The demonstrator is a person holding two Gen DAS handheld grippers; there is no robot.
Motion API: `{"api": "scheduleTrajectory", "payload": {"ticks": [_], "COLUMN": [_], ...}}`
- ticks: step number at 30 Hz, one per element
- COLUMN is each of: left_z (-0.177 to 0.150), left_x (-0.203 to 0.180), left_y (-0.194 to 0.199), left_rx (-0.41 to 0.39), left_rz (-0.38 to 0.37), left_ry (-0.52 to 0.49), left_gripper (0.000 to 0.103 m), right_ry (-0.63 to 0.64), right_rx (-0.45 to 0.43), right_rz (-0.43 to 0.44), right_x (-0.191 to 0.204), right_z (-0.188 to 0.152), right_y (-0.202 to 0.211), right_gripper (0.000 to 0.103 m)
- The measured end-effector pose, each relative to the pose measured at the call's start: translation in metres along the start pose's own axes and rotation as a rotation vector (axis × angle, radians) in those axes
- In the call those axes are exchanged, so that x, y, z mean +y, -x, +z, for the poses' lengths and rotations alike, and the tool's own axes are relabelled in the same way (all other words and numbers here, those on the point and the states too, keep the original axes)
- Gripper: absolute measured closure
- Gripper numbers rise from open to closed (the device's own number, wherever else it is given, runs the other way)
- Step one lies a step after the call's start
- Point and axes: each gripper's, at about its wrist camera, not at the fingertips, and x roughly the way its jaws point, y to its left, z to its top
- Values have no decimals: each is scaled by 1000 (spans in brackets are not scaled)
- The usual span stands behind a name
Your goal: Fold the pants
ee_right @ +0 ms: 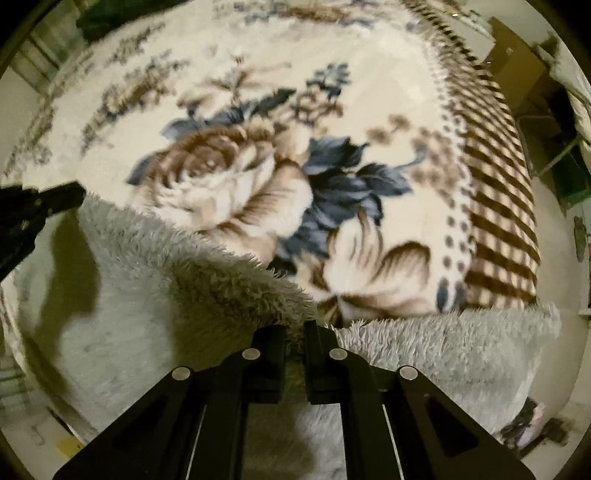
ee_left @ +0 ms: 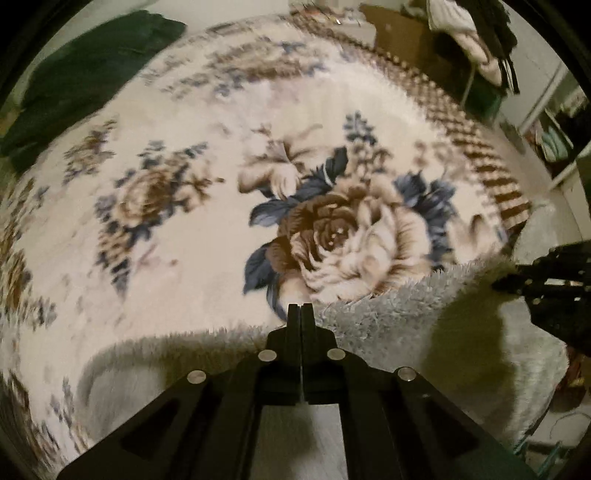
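Fluffy grey pants [ee_left: 388, 332] lie across the near part of a floral blanket [ee_left: 184, 258], with their far edge raised between my two grippers. My left gripper [ee_left: 301, 308] is shut, fingers pressed together on that furry edge. In the right wrist view it appears at the left, at the corner of the pants [ee_right: 147, 277], as the left gripper [ee_right: 70, 197]. My right gripper [ee_right: 295, 326] is shut on the same edge, with tufts of grey fur showing in the narrow slit between its pads. The left wrist view shows the right gripper [ee_left: 506, 280] at the fabric's other end.
A dark green garment [ee_left: 92, 74] lies at the far left of the bed. The blanket's brown striped border [ee_right: 498, 184] marks the bed's right side. Beyond it stand a cardboard box [ee_left: 399, 33], hanging clothes [ee_left: 465, 37] and a shelf [ee_left: 554, 140].
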Motion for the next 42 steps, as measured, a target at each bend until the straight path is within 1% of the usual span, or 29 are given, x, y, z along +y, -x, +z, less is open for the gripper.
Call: {"api": "scheduleTrajectory", "payload": {"ticks": [1, 3, 6, 8, 11, 12, 13, 14, 15, 16, 17, 18, 21, 23, 25, 26, 27, 28, 29, 30, 31, 32, 33, 34, 35, 36, 38, 41, 42], "left_z": [-8, -31, -72, -104, -146, -162, -180, -194, -205, -218, -234, -245, -275, -289, -292, -291, -289, -283, -276, -269, -258, -249, -240, -233, -222, -217, -199, -170, -161], "left_x": [-2, -7, -18, -27, -41, -47, -53, -60, -64, -69, -74, -77, -86, -90, -91, -88, -86, -86, -87, -88, -89, -91, -92, -94, -97, -101, -108, -122, -127], "left_y": [16, 42, 76, 95, 111, 112, 112, 108, 105, 99, 87, 81, 50, 32, 19, 19, 22, 28, 35, 43, 52, 59, 62, 65, 66, 66, 52, 27, 18], "left_rx": [-18, -46, -60, -43, -8, 13, 42, 79, 101, 125, 177, 200, 282, 316, 376, 388, 375, 363, 349, 327, 291, 264, 240, 213, 180, 158, 146, 149, 146], "left_rz": [1, 8, 23, 14, 6, 2, 2, -9, -5, -2, -6, -8, 4, 11, 25, 6, -12, -5, 17, 34, 44, 50, 54, 57, 65, 81, 104, 121, 125], "left_ry": [23, 64, 131, 192, 250, 265, 285, 290, 297, 312, 323, 342, 362, 373, 389, 431, 460, 461, 444, 435, 433, 437, 440, 437, 425, 408, 385, 347, 334], "left_gripper": [103, 103, 103, 103, 103, 103, 103, 103, 103, 103, 103, 103, 103, 103, 102, 102, 102, 99, 94, 79, 61, 54, 39, 26, 21, 19, 19, 19, 19], "right_ry": [-9, -18, -11, -11, 2, 1, -1, -1, 2, 11, 15, 15, 18, 22, -14, -33, -64, -86, -120, -173, -220, -267, -299, -348, -382, -409, -472, -547, -552], "right_rx": [-19, -45, -71, -71, -54, -39, -16, -3, 20, 50, 74, 102, 170, 224, 293, 300, 281, 263, 241, 211, 184, 154, 132, 91, 69, 56, 30, 37, 49], "right_rz": [7, 16, 26, 31, 30, 33, 41, 41, 42, 46, 41, 43, 45, 39, 50, 71, 100, 119, 150, 176, 179, 168, 158, 130, 90, 37, -42, -96, -108], "right_x": [1, 24, 46, 50, 56, 58, 59, 59, 61, 64, 66, 67, 68, 68, 61, 58, 51, 45, 37, 25, 12, -3, -15, -35, -52, -67, -101, -138, -144], "right_z": [-11, -39, -85, -120, -161, -180, -199, -209, -227, -244, -255, -269, -293, -306, -310, -309, -308, -306, -304, -300, -297, -291, -287, -278, -269, -259, -234, -205, -186], "right_y": [13, 28, 64, 75, 76, 74, 69, 65, 58, 49, 42, 31, 5, -16, -29, -28, -20, -12, -1, 12, 23, 34, 41, 50, 53, 54, 49, 22, 12], "right_gripper": [96, 96, 96, 96, 96, 96, 96, 96, 96, 96, 96, 96, 95, 93, 82, 80, 73, 56, 47, 28, 18, 18, 18, 18, 18, 18, 18, 18, 18]}}
